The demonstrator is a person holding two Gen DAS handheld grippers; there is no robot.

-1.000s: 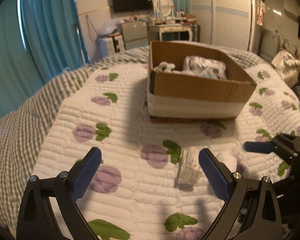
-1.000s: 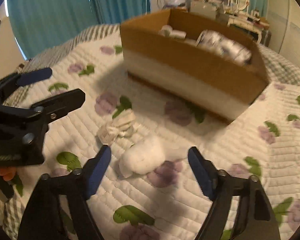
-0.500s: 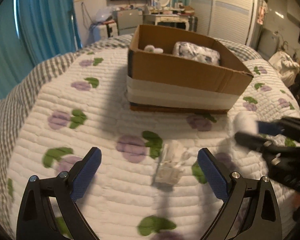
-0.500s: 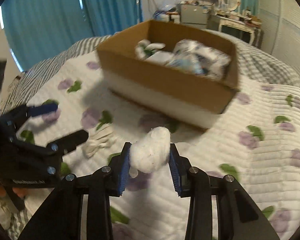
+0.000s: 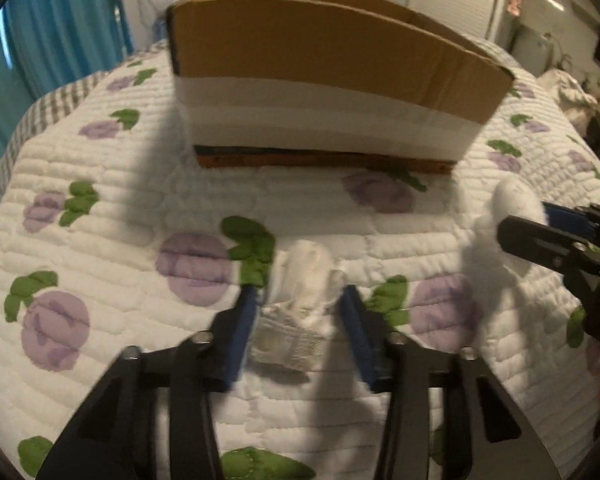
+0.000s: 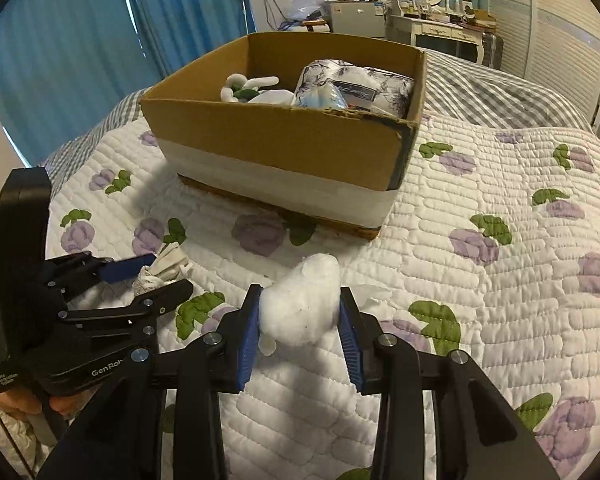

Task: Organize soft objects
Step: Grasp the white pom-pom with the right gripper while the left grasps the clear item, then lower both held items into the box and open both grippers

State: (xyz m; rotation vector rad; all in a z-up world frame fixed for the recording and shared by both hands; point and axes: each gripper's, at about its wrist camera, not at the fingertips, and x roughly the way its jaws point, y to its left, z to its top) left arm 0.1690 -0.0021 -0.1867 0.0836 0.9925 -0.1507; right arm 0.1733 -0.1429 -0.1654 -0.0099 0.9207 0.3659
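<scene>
Cotton ball [image 6: 300, 304] clamped (sock [image 5: 300, 300] perhaps)

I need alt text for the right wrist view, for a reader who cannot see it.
The right gripper holds a white cotton ball above a flowered quilt. Ahead stands an open cardboard box with soft items inside. At the left, the left gripper is closed around a crumpled white cloth.

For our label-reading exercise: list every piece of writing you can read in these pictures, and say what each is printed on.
"GenRob", cut off by a screw: on the left gripper body, right wrist view.
Small white lettering at that body's lower left corner: too small to read.
Script on the patterned package in the cardboard box: too blurred to read.
Left wrist view: none.
</scene>
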